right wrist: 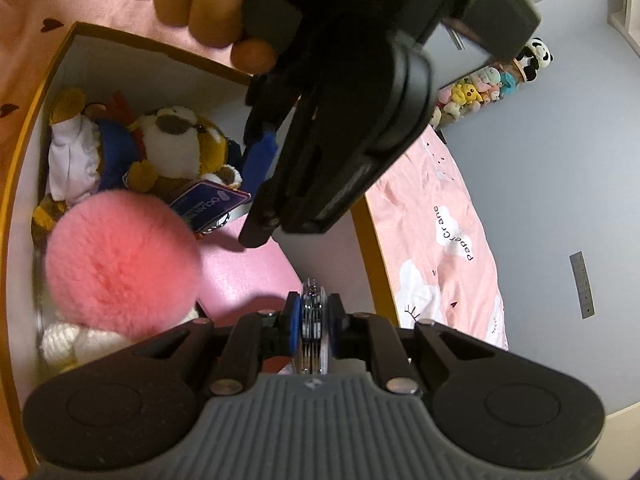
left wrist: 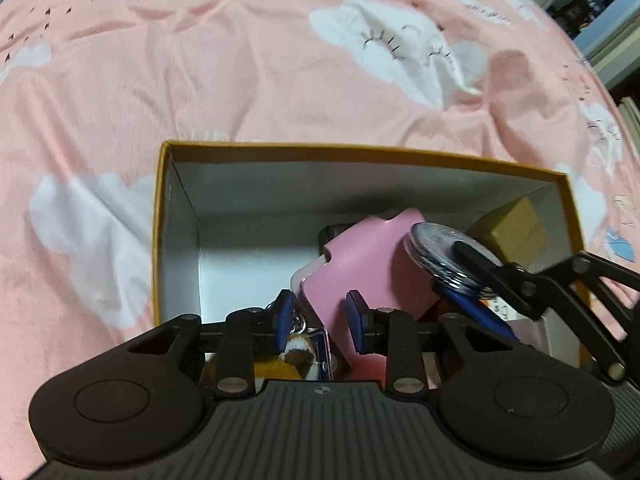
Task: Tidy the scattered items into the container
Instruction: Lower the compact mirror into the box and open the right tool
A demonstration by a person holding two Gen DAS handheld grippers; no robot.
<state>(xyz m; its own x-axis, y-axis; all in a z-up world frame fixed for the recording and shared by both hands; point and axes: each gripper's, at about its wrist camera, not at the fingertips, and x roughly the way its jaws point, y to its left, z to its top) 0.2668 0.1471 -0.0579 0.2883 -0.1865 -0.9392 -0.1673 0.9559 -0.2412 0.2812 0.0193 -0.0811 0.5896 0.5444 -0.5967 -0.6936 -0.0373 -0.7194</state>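
A yellow-rimmed cardboard box with white inside walls lies on the pink bed cover. Inside it are a pink case, a plush dog, a pink pompom and a tan box. My left gripper is open over the box's near end, its blue pads either side of the pink case's corner without touching. My right gripper is shut on a round silver compact, held edge-on over the box; the compact also shows in the left wrist view.
The pink cloud-print bed cover spreads around the box. A white knitted item lies under the pompom. A blue tag hangs from the plush dog. A shelf of small plush toys stands by the grey wall.
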